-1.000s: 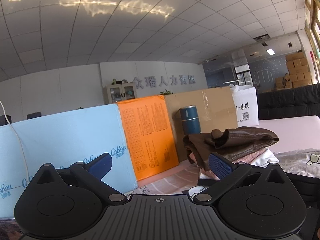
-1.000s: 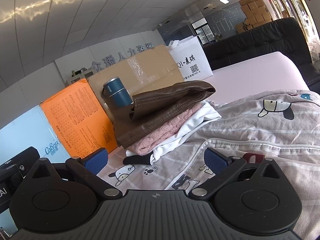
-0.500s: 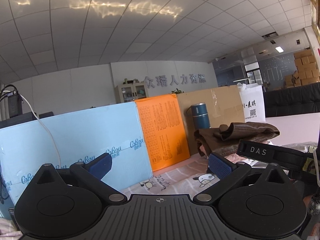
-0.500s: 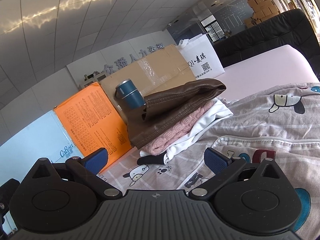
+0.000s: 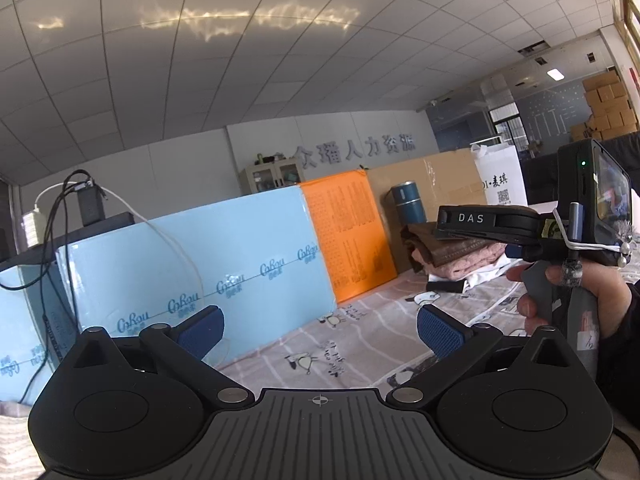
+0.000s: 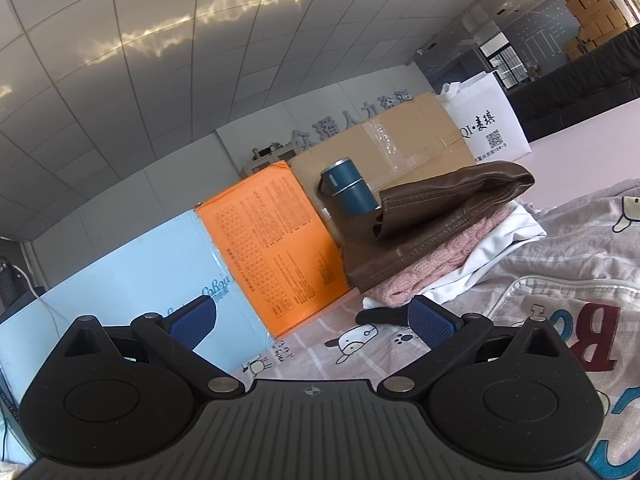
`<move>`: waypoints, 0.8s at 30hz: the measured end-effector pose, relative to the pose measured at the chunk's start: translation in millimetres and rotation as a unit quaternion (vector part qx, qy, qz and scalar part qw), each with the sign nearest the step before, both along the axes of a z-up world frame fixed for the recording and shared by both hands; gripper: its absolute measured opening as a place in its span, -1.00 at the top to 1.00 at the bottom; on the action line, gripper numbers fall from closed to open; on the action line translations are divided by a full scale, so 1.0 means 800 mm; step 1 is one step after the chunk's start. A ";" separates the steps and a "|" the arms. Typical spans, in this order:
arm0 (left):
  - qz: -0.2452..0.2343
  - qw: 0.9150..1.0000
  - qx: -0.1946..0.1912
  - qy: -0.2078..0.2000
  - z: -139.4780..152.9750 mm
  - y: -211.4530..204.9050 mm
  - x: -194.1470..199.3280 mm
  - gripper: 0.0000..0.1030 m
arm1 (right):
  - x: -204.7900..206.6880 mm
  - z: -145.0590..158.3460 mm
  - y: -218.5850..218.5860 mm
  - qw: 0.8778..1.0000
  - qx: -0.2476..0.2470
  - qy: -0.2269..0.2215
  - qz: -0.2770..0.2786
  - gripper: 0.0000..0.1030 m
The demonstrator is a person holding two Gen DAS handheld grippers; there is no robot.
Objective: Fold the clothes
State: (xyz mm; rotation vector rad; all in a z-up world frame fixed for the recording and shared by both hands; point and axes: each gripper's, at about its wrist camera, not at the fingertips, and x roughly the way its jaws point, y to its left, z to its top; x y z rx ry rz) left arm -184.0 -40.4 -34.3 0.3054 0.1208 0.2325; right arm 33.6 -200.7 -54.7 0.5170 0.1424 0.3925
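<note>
Left gripper [image 5: 320, 330]: jaws spread wide apart, nothing between them. The blue pads point over a cartoon-print sheet [image 5: 352, 344] toward a light-blue panel [image 5: 192, 264] and an orange panel [image 5: 350, 236] standing upright at the far edge of the sheet. In the left wrist view, a hand [image 5: 576, 292] holds the handle of the right gripper at the right of the frame; that unit bears the lettering "DAS".

Right gripper [image 6: 312, 318]: jaws spread wide apart, nothing between them. Both pads hang above the sheet without touching any cloth.

Task item: a stack of folded clothes [image 6: 440, 236] lies on the sheet, ahead of the right jaws and offset to their right, well apart from the pads. From the top down: a brown leather jacket [image 6: 448, 204], a pink knit [image 6: 424, 276], a white garment [image 6: 504, 240]. A dark piece [image 6: 380, 315] protrudes at the base of the stack, just beside the right pad in the picture.

A blue flask [image 6: 348, 192] stands behind the stack against a cardboard sheet [image 6: 400, 140]. A white bag [image 6: 488, 124] stands to the right of the cardboard.

In the left wrist view the stack lies far ahead and right of the left jaws, partly hidden by the other gripper.
</note>
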 end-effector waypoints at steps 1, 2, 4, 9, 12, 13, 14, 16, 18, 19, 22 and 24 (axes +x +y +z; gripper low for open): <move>0.011 1.000 0.001 -0.001 -0.001 0.006 -0.009 -1.00 | -0.004 0.001 0.004 1.000 -0.005 -0.010 0.013 -1.00; 0.022 1.000 0.002 -0.002 -0.003 0.012 -0.017 -1.00 | -0.009 0.003 0.010 0.999 -0.011 -0.021 0.024 -1.00; 0.060 0.998 -0.002 -0.003 -0.005 0.033 -0.036 -1.00 | -0.021 0.007 0.022 0.998 -0.026 -0.044 0.046 -1.00; 0.174 0.984 -0.029 -0.034 0.003 0.093 -0.094 -1.00 | -0.059 0.027 0.059 0.986 -0.077 -0.094 0.110 -1.00; 0.254 0.963 -0.058 -0.066 0.011 0.138 -0.135 -1.00 | -0.084 0.046 0.075 0.972 -0.073 -0.113 0.191 -1.00; 0.274 0.956 -0.067 -0.077 0.016 0.151 -0.149 -1.00 | -0.092 0.055 0.080 0.967 -0.063 -0.113 0.217 -1.00; 0.293 0.949 -0.076 -0.088 0.020 0.163 -0.164 -1.00 | -0.098 0.063 0.085 0.962 -0.055 -0.113 0.242 -1.00; 0.322 0.937 -0.079 -0.110 0.031 0.181 -0.190 -1.00 | -0.109 0.084 0.098 0.948 -0.044 -0.116 0.293 -1.00; 0.349 0.925 -0.073 -0.134 0.043 0.195 -0.214 -1.00 | -0.120 0.104 0.113 0.936 -0.039 -0.124 0.328 -1.00; 0.361 0.917 -0.073 -0.152 0.050 0.202 -0.226 -1.00 | -0.126 0.114 0.121 0.930 -0.037 -0.132 0.342 -1.00; 0.390 0.891 -0.097 -0.209 0.070 0.227 -0.264 -1.00 | -0.143 0.145 0.147 0.911 -0.029 -0.155 0.382 -1.00; 0.383 0.878 -0.144 -0.249 0.078 0.252 -0.284 -1.00 | -0.151 0.164 0.166 0.896 -0.014 -0.161 0.413 -1.00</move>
